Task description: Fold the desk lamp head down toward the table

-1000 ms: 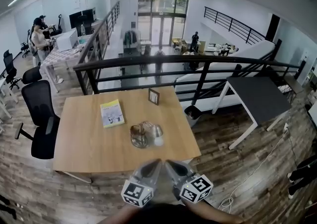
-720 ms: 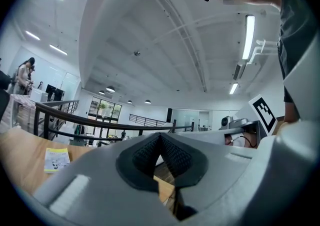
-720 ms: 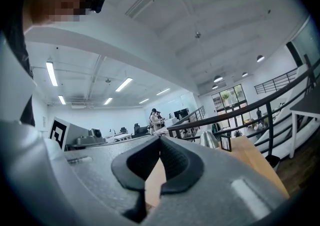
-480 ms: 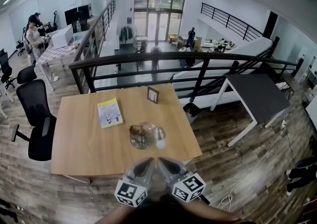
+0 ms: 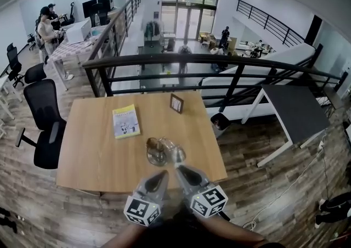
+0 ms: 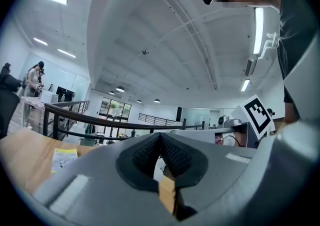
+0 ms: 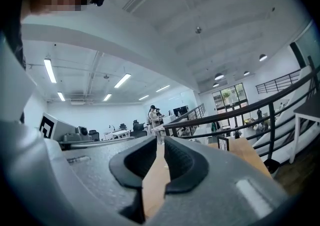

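Two hand-held grippers hovered near the desk lamp (image 5: 160,151) on the surface (image 5: 93,153): left hand-held gripper (image 5: 163,175) closed, right hand-held gripper (image 5: 179,169) opening, nothing between its jaws.

a: what do you see on the wooden table (image 5: 93,164)?
b: you've got a yellow booklet (image 5: 125,121) lying flat on its left half and a small picture frame (image 5: 176,103) upright near its far edge.
a: and around it?
b: a black railing (image 5: 219,66) just behind the table, a black office chair (image 5: 46,126) at its left side, a dark-topped table (image 5: 290,112) well off to its right.
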A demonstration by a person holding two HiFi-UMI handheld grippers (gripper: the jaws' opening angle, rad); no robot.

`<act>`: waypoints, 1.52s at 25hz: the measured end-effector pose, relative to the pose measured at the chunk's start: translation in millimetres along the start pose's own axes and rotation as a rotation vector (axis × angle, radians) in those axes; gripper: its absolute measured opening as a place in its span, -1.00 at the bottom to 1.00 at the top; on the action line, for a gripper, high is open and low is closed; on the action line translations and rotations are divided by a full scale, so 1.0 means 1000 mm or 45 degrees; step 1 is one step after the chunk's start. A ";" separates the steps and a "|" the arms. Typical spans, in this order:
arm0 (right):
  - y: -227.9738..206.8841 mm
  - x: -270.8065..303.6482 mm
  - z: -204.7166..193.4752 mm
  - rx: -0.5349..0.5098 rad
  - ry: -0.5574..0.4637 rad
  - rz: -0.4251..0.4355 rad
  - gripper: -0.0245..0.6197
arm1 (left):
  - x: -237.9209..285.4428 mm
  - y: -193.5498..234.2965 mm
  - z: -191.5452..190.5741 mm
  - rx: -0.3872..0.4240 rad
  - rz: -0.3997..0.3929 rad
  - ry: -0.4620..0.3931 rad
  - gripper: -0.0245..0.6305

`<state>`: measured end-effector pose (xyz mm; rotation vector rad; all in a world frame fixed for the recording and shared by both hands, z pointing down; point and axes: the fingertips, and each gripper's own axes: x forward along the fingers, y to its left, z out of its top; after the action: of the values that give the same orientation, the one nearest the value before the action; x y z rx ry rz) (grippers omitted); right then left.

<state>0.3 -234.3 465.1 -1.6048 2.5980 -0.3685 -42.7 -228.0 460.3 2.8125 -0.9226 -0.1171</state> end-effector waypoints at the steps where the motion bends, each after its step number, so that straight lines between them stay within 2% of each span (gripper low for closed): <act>1: -0.005 0.005 -0.001 -0.002 0.016 0.004 -0.77 | 0.004 0.004 -0.001 -0.004 0.015 0.004 -0.92; 5: -0.032 0.025 -0.002 -0.015 0.071 0.018 -0.61 | 0.024 0.021 0.000 -0.016 0.085 -0.012 -0.92; 9: -0.052 0.040 -0.007 -0.025 0.140 0.049 -0.35 | 0.040 0.035 0.005 -0.019 0.166 -0.051 -0.92; 12: -0.061 0.050 -0.015 -0.030 0.212 0.098 -0.22 | 0.051 0.042 0.005 -0.032 0.209 -0.058 -0.92; 16: -0.066 0.065 -0.024 -0.026 0.296 0.175 -0.15 | 0.062 0.050 0.003 -0.040 0.264 -0.058 -0.92; 22: -0.060 0.076 -0.038 -0.026 0.398 0.330 -0.16 | 0.069 0.059 0.002 -0.038 0.365 -0.070 -0.92; 28: -0.056 0.076 -0.037 -0.052 0.403 0.435 -0.20 | 0.075 0.057 -0.001 -0.037 0.443 -0.063 -0.92; 32: -0.052 0.073 -0.039 -0.075 0.425 0.475 -0.20 | 0.075 0.057 -0.005 -0.029 0.477 -0.063 -0.92; 38: -0.051 0.064 -0.053 -0.107 0.482 0.494 -0.21 | 0.077 0.067 -0.007 -0.099 0.492 -0.062 -0.92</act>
<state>6.5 -304.4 533.1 -1.0915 3.1577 -0.5855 -18.6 -325.8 479.2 2.5162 -1.4175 -0.1640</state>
